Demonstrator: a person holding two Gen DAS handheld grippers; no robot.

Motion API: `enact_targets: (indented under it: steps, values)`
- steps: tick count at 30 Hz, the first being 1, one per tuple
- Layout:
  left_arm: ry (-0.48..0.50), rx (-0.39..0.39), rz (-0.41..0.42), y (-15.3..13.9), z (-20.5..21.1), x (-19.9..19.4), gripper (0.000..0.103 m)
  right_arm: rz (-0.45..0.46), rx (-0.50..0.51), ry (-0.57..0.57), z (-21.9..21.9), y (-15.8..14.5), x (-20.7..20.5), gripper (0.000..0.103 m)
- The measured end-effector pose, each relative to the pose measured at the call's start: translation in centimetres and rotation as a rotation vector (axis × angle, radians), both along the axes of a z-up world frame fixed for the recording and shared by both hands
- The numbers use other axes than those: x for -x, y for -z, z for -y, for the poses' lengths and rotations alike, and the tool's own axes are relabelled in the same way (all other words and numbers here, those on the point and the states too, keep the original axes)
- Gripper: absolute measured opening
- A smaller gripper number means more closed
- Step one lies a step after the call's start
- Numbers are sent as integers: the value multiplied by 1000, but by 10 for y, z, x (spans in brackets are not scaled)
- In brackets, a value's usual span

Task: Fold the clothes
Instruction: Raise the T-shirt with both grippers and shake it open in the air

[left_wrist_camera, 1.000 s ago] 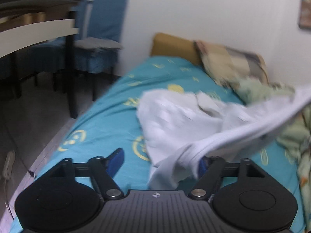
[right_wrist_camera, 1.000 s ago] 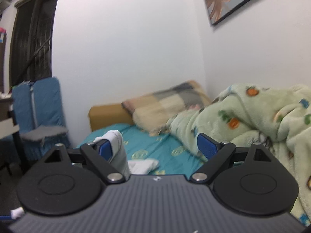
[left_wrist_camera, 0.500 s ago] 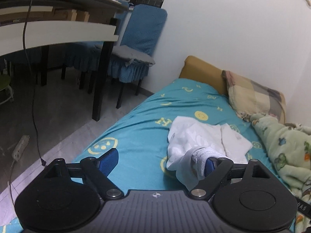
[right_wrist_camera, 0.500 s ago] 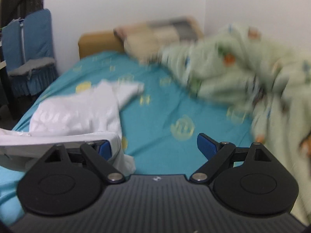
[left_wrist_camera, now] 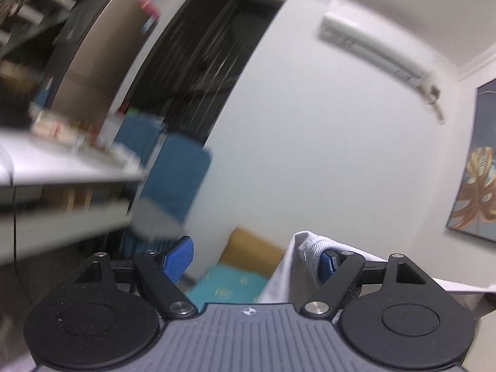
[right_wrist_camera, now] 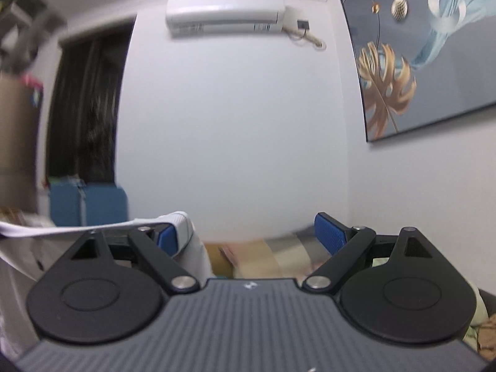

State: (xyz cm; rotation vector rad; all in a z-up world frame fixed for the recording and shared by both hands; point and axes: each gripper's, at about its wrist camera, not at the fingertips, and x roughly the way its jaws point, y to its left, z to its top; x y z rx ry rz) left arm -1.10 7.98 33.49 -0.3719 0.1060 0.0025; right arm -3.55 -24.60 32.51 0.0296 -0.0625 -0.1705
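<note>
Both grippers raised, wide open, white garment (left_wrist_camera: 305, 248) hooked on fingers

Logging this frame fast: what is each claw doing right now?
Left claw: open, white garment hooked over one finger.
Right claw: open, same garment draped over one finger.

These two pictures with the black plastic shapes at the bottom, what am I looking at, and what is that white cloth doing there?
No robot: a person holds a two-finger gripper in each hand, each carrying a camera looking along its fingers. One picture comes from the left gripper, the other from the right gripper. Both point up at the wall, with the air conditioner and a painting; only a strip of the teal bed shows. The white garment hangs draped over one blue finger of each gripper, while both jaws stand wide open.
</note>
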Motion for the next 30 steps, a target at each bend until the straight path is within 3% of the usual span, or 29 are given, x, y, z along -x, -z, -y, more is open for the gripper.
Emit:
enact_targets:
  steps: [5, 7, 10, 12, 15, 22, 26, 30]
  values:
    - [24, -130, 25, -131, 21, 17, 81, -31, 1, -45, 17, -109, 22, 90]
    - [42, -158, 14, -170, 30, 16, 82, -49, 1, -53, 22, -137, 23, 90]
    - [38, -201, 29, -195, 48, 4, 85, -68, -2, -53, 29, -161, 18, 90]
    - [47, -201, 34, -188, 56, -17, 87, -79, -5, -39, 32, -149, 1, 90]
    - [72, -185, -19, -146, 59, -74, 87, -148, -19, -23, 39, -98, -49, 90]
    - [82, -199, -254, 34, 83, -254, 87, -339, -91, 14, 49, 65, -215, 90]
    - [48, -291, -297, 121, 117, -359, 87, -410, -92, 81, 57, 155, -330, 90]
    - [47, -301, -353, 213, 134, -475, 90, -473, -148, 124, 78, 247, -437, 90]
